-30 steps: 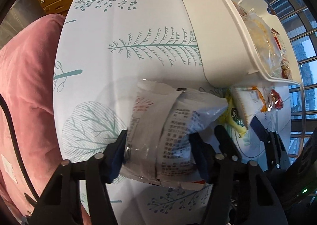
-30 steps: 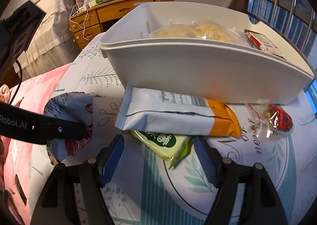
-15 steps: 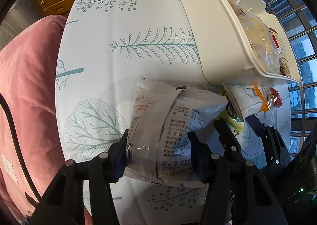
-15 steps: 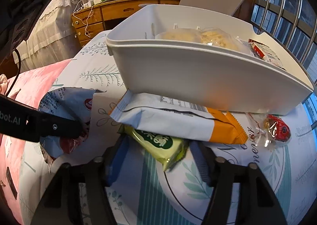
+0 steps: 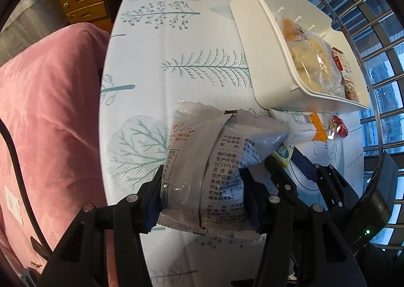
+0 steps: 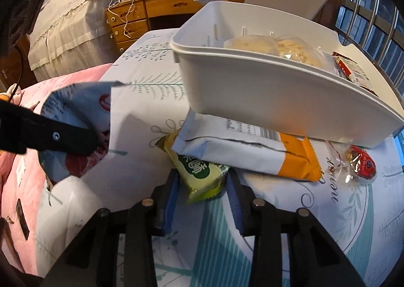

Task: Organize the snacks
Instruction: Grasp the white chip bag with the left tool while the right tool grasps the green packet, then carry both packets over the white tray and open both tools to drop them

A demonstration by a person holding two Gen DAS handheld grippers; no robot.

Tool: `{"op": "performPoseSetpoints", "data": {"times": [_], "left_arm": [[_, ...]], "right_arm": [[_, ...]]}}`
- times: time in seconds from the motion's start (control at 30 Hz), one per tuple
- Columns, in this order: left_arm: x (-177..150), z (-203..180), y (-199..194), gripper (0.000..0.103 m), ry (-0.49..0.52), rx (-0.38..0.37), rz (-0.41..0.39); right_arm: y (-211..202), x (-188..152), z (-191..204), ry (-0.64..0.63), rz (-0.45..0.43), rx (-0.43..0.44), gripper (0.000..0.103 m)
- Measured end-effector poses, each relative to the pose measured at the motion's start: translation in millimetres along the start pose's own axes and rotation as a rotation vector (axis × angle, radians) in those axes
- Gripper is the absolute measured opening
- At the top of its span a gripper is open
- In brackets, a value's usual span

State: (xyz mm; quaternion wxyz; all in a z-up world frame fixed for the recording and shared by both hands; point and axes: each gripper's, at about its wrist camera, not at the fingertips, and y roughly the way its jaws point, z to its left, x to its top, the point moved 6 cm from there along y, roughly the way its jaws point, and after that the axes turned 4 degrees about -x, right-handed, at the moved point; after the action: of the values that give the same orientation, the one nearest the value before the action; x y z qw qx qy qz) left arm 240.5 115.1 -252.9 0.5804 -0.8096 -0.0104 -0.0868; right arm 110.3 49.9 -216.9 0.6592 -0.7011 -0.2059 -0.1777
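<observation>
Grey packet (image 5: 214,176) is clamped in the left hand-held gripper (image 5: 202,201); the right hand-held gripper (image 6: 202,198) is closing around the green packet (image 6: 199,173) beside the bin (image 6: 265,95).

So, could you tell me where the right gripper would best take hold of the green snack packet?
Grip the green snack packet across its free near end, coming from the near side. Its far end is tucked under the white-and-orange packet, so only that end is exposed. The right gripper is already closing there, one pad either side.
</observation>
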Motion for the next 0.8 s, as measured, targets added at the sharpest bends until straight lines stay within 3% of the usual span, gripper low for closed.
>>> {"op": "performPoseSetpoints", "data": {"times": [0.57, 0.8], "left_arm": [[-35, 4, -74, 0.054, -0.016, -0.027, -0.130], [-27, -9, -98, 0.054, 0.012, -0.035, -0.181]], "right_arm": [[-61, -8, 40, -0.115, -0.061, 0.058, 0.032], [-94, -1, 39, -0.141, -0.112, 0.062, 0.032]]}}
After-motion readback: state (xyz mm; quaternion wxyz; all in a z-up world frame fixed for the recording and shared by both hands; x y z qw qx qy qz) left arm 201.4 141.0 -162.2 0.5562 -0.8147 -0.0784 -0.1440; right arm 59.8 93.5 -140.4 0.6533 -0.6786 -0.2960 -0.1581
